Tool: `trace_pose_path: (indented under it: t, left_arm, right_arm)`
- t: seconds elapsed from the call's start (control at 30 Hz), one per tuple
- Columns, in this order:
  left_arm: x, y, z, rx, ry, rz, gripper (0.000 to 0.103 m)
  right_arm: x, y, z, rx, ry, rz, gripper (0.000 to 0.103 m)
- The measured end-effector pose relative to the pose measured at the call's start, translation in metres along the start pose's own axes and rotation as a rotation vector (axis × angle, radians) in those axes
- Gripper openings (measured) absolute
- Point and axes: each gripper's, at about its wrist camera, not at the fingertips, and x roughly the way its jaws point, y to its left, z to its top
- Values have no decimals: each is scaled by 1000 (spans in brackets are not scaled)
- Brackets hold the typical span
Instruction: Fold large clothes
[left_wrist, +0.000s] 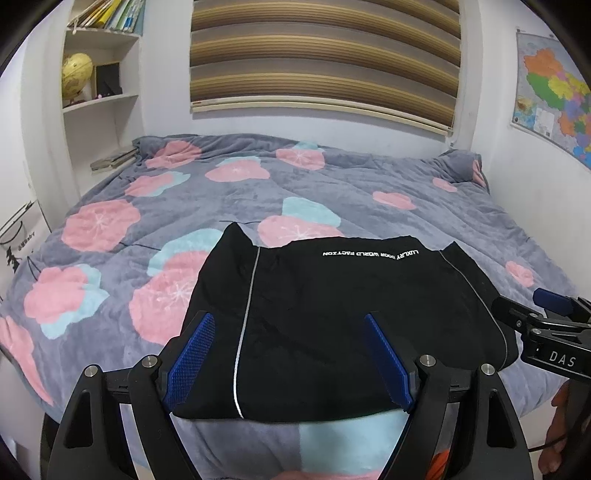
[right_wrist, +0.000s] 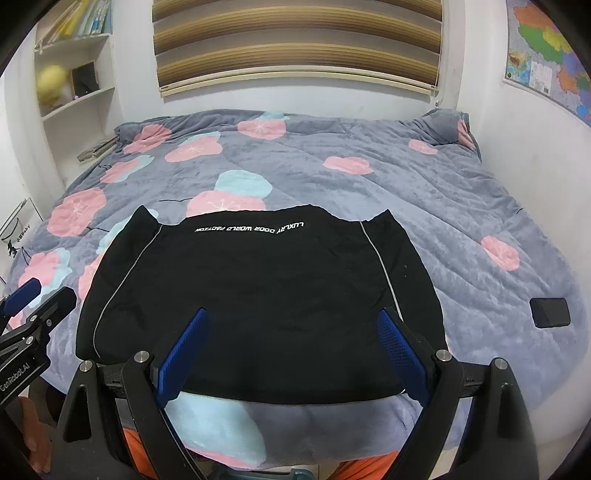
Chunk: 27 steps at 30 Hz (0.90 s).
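Black garment, folded into a broad rectangle, lies flat on the grey bedspread near the front edge of the bed, its white lettering reading upside down along the far edge and thin pale piping running down each side panel. Going left to right in the left wrist view: white shelves stand against the wall at far left, holding a yellow globe and a row of books up top; the bedspread with pink and pale blue flowers fills the middle; the striped blind hangs above the headboard end; a coloured map is pinned to the wall at right. The left gripper sits at the near edge of the garment with its blue-padded fingers spread wide apart, holding nothing, the cloth lying between and beneath them. At the right edge of this view the right gripper shows beside the garment's right side. In the right wrist view, the left gripper appears at far left, just off the garment's left edge; the right gripper hangs over the garment's near edge, fingers likewise parted wide with no cloth pinched. Further right, a small black rectangular object rests on the bedspread, apart from the garment.
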Motion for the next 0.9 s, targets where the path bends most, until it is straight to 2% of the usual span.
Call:
trace_pose_path:
  t: [0.9]
  left_arm:
    - [3,-2,-1,5,17,-2,84]
  right_arm:
    - [4,1,-3,-2,19,16,93]
